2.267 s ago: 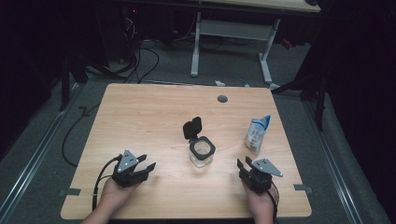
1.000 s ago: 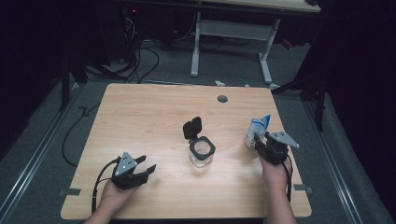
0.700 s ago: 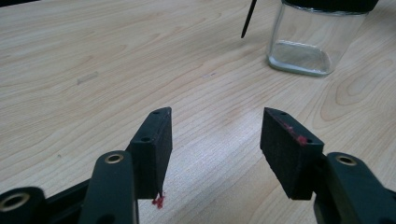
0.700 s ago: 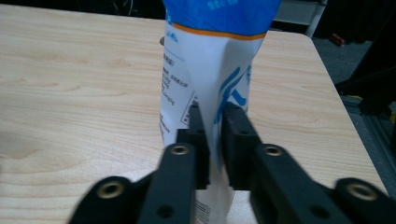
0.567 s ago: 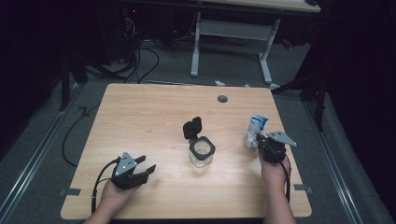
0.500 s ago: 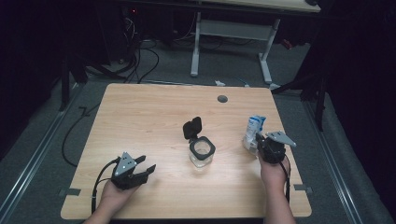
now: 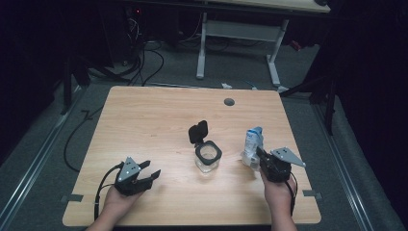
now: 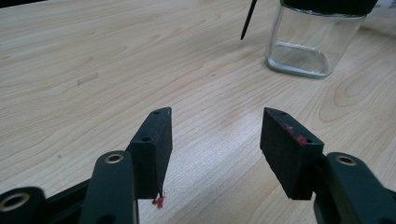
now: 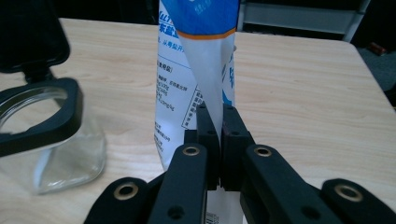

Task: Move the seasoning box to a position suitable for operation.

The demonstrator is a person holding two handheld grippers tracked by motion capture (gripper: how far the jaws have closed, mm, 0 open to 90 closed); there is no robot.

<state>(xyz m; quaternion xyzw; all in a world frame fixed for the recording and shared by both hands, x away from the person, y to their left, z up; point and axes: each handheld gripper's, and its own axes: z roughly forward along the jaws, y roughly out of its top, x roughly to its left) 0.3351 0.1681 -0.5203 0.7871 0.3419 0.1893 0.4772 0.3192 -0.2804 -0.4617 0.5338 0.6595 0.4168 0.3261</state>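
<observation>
A white and blue plastic bag stands upright on the wooden table, just right of an open glass jar. The jar's black lid is flipped up behind it. My right gripper is shut on the bag's near edge; in the right gripper view the jaws pinch a fold of the bag, with the jar at the left. My left gripper rests open at the front left. Nothing is between its jaws, and the jar stands farther off.
A round cable hole sits near the table's far edge. Beyond the table are a dark floor with cables and the white legs of another desk. Bare wood lies between the left gripper and the jar.
The right gripper has closed on the bag and carried it left and a little nearer, toward the jar. The left gripper has stayed where it was.
</observation>
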